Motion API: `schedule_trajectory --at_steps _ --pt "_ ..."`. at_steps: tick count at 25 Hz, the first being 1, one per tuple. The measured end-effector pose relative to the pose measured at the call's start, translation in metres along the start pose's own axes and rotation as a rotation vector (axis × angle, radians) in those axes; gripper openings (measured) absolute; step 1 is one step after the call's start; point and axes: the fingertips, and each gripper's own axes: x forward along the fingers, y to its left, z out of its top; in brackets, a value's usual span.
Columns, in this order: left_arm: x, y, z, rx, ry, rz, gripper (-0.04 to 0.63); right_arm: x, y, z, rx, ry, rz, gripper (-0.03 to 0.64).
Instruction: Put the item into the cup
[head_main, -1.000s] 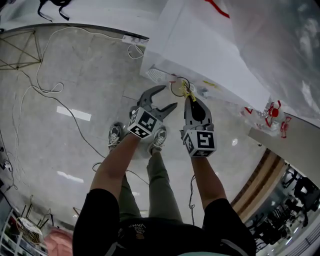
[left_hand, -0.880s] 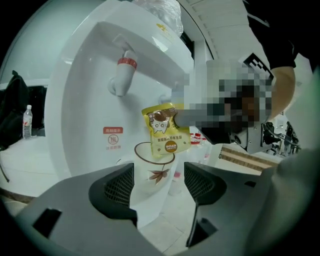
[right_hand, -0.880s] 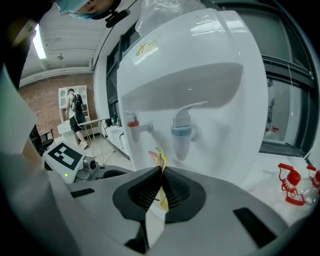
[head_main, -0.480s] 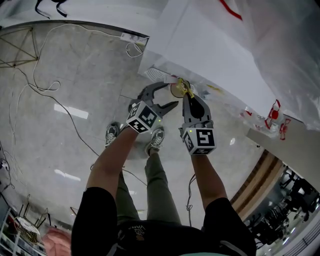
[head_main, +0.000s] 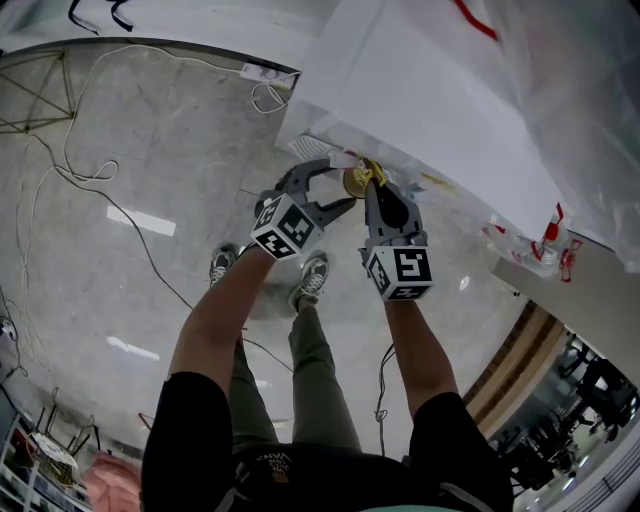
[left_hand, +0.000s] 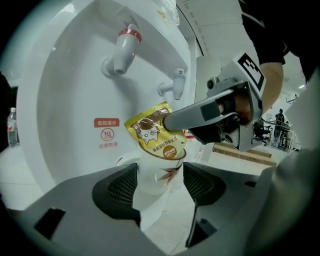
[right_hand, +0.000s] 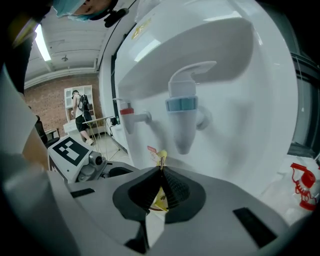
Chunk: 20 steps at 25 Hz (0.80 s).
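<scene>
Cables (head_main: 70, 180) trail over a glossy grey stone floor (head_main: 130, 300) beside a white water dispenser (left_hand: 75, 75). Before its taps, the left gripper (left_hand: 160, 182) is closed partway around a white paper cup (left_hand: 150, 172); the right gripper (right_hand: 161, 187), pinched tight on a yellow sachet (left_hand: 152, 131), holds it at the cup's mouth

Glossy grey floor (head_main: 120, 300); red brick wall (right_hand: 50, 94) beyond.
</scene>
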Motion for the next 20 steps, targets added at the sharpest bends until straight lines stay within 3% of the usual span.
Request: schedule_trajectory --at_steps 3,7,13,20 --pt "0.003 0.003 -0.003 0.002 0.003 0.000 0.311 0.005 -0.006 -0.010 -0.021 0.007 0.000 0.046" --pt "0.005 0.004 -0.005 0.001 0.003 -0.007 0.313 0.013 -0.006 -0.035 -0.014 0.097 0.002 0.046" --pt "0.007 0.007 -0.009 -0.004 0.001 -0.010 0.312 0.017 -0.006 -0.040 -0.015 0.075 0.010 0.046" --pt "0.005 0.006 -0.010 -0.010 0.011 -0.013 0.311 0.014 -0.006 -0.035 0.064 0.045 0.020 0.049"
